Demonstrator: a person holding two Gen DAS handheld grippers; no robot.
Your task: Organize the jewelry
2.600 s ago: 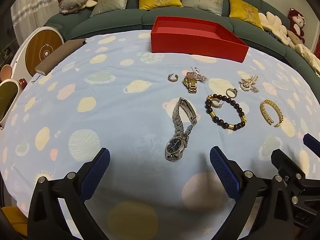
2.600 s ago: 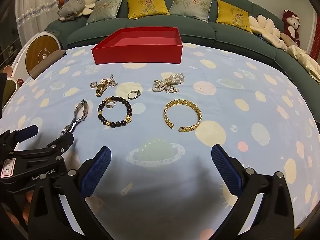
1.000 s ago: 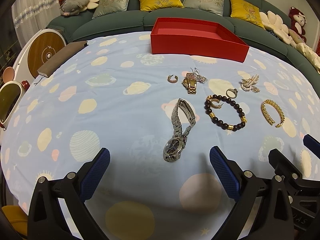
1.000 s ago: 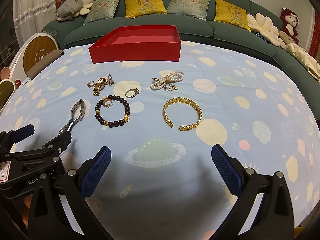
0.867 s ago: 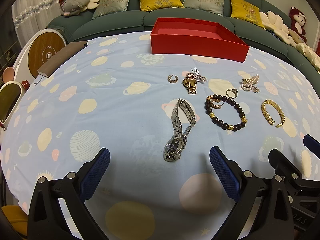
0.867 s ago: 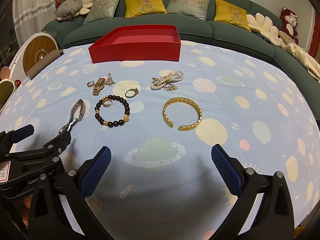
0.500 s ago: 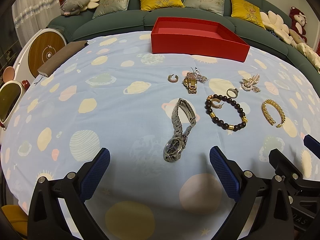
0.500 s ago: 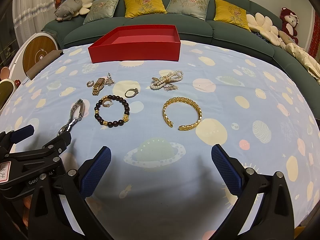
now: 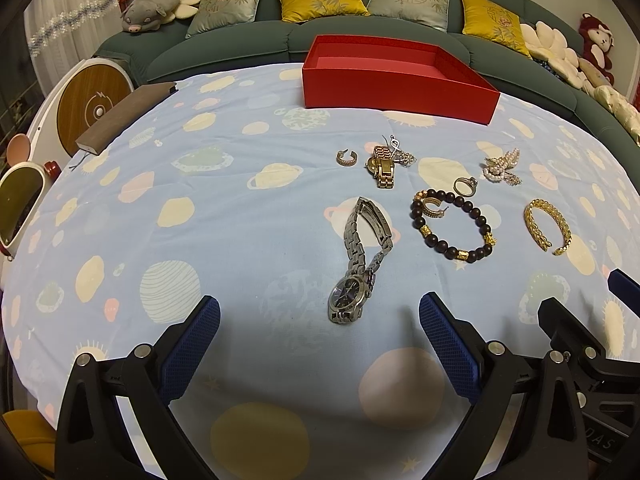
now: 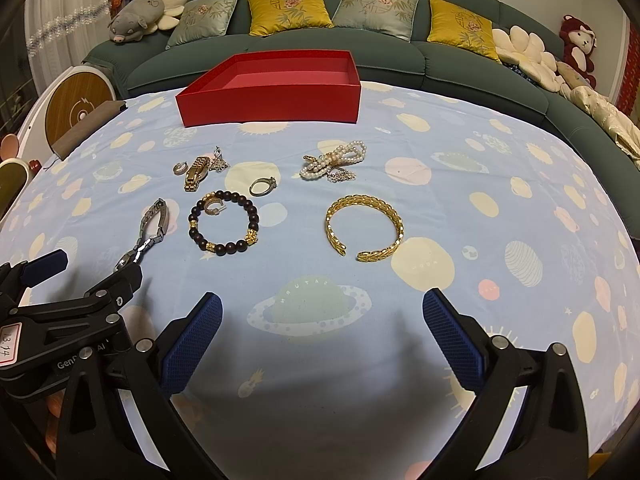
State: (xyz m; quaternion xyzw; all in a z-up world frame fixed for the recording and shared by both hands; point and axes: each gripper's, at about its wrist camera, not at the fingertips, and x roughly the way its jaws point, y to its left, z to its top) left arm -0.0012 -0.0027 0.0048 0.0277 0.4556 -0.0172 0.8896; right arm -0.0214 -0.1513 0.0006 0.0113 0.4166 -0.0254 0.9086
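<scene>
Right wrist view: a table under a pale blue cloth (image 10: 480,140) printed with planets, smooth and lightly creased. At its far edge stands a red box (image 10: 272,100), a shallow cardboard rectangle whose visible interior holds nothing, so by appearance sorting has not begun and every piece remains to be moved. Nearer lie a silver watch (image 9: 358,260) with a linked metal band, a bracelet of dark round beads (image 10: 224,222) with gold spacers, an open gold cuff (image 10: 364,224) of leaf-like links, a looped pearl strand (image 10: 334,162), a small gold watch (image 10: 196,174), a ring (image 10: 263,187) and two little hoop earrings. The right gripper (image 10: 322,328) and left gripper (image 9: 318,330) hover spread wide, textured blue pads bare, grasping nothing.
</scene>
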